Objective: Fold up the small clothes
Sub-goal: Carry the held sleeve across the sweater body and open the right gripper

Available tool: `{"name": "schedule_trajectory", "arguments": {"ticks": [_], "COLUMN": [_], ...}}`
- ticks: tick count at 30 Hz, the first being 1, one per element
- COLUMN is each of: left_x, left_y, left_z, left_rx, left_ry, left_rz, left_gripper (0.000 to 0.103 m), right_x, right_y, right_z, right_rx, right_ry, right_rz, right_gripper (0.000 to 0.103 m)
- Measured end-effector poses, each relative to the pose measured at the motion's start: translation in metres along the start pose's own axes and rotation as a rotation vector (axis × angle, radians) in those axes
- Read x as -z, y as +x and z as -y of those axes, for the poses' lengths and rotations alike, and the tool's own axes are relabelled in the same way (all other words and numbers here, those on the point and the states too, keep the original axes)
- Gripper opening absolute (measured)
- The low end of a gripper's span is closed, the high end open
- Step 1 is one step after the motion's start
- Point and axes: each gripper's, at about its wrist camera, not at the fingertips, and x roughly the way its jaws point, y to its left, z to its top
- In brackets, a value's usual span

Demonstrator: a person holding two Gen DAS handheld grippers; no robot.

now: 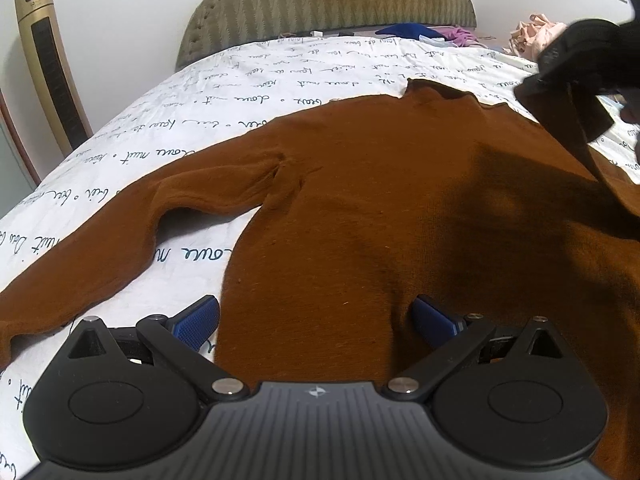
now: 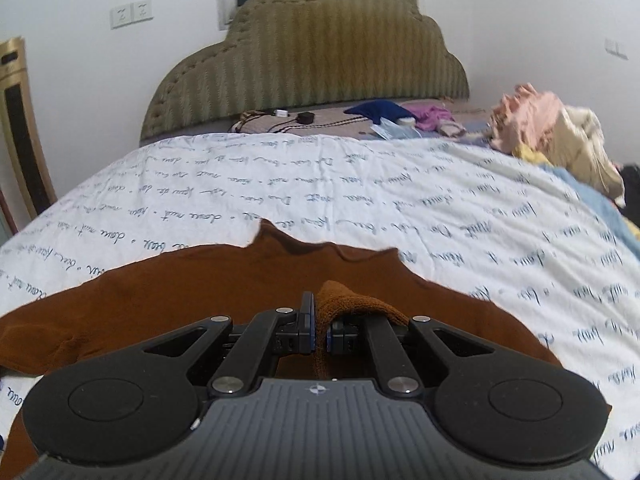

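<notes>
1. My left tool sits low over the hem end of the brown sweater, its blue-padded fingers spread wide with nothing pinched between them; one pad is over the bedcover just beside the sweater's edge, the other over the knit.
2. My right tool has its fingers pressed together on a bunched fold of the sweater; the pinched cloth pokes up past the fingertips and drapes over the right finger.
3. In the left wrist view my right tool shows at the upper right as a dark shape, with a strip of brown cloth hanging from it down to the sweater's body, and its shadow falling on the knit.
4. The sweater lies flat on the bed, collar pointing toward the headboard, one sleeve stretched out to the left across the cover.
5. Under it is the white bedcover printed with lines of handwriting.
6. Farther off, near the right edge of the bed, a heap of pink and cream clothes is piled up, and a dark blue cloth lies near the headboard.
7. The padded olive headboard stands against the white wall, with a gold tower unit at the left.
</notes>
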Motion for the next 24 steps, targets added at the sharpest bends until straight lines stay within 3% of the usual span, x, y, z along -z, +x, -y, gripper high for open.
{"name": "schedule_trajectory", "arguments": {"ticks": [14, 19, 21, 24], "left_x": [0.005, 0.007, 0.008, 0.008], "left_y": [-0.007, -0.005, -0.006, -0.007], "left_z": [-0.011, -0.017, -0.019, -0.024], "left_rx": [-0.032, -0.042, -0.046, -0.057], "left_ry": [-0.001, -0.013, -0.018, -0.03], "left_rz": [0.01, -0.001, -0.001, 0.001], "left_gripper": [0.103, 0.103, 0.103, 0.103], "right_x": [0.001, 0.007, 0.011, 0.013], "right_y": [0.04, 0.059, 0.067, 0.07], "right_z": [-0.102, -0.123, -0.123, -0.109], "right_rx": [-0.081, -0.123, -0.187, -0.315], "right_ry": [-0.235, -0.242, -0.212, -0.089], "right_rz": [-0.036, -0.091, -0.14, -0.169], "right_gripper": [0.011, 0.012, 0.035, 0.053]}}
